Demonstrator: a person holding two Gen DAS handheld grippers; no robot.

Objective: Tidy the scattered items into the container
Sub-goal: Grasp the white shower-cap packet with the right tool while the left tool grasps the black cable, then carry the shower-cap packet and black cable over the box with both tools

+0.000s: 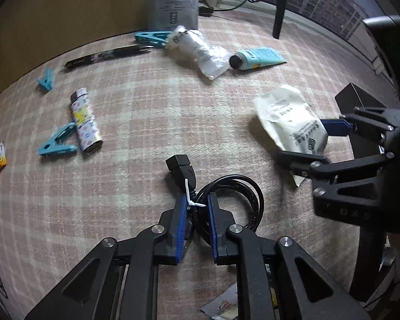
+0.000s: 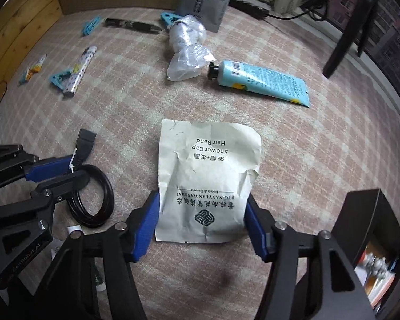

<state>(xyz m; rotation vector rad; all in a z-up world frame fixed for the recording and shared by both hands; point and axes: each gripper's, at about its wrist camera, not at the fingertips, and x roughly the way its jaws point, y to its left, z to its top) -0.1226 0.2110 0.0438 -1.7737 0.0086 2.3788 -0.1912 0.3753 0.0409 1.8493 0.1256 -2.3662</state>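
A coiled black cable point(image 1: 242, 194) with a white tie lies on the pink checked cloth point(image 1: 146, 101). My left gripper point(image 1: 197, 200) is shut on its bundled part near the plug. A creased white paper packet point(image 2: 208, 165) marked Shower Cap lies in front of my right gripper point(image 2: 202, 205). That gripper's blue pads point(image 2: 149, 218) press on the packet's two side edges, and the paper bulges between them. In the left wrist view the right gripper point(image 1: 301, 141) holds the packet point(image 1: 282, 114) at the right. A black open box point(image 2: 370, 229) with small items inside stands at the near right.
Farther back lie a pale blue tube point(image 2: 264, 82), a crumpled clear plastic bag point(image 2: 186, 50), a grey pouch point(image 2: 202, 2), a black pen point(image 2: 132, 25), a patterned lighter point(image 2: 78, 70), blue clips point(image 2: 58, 78) and a small sachet point(image 2: 32, 70). A black furniture leg point(image 2: 344, 40) stands back right.
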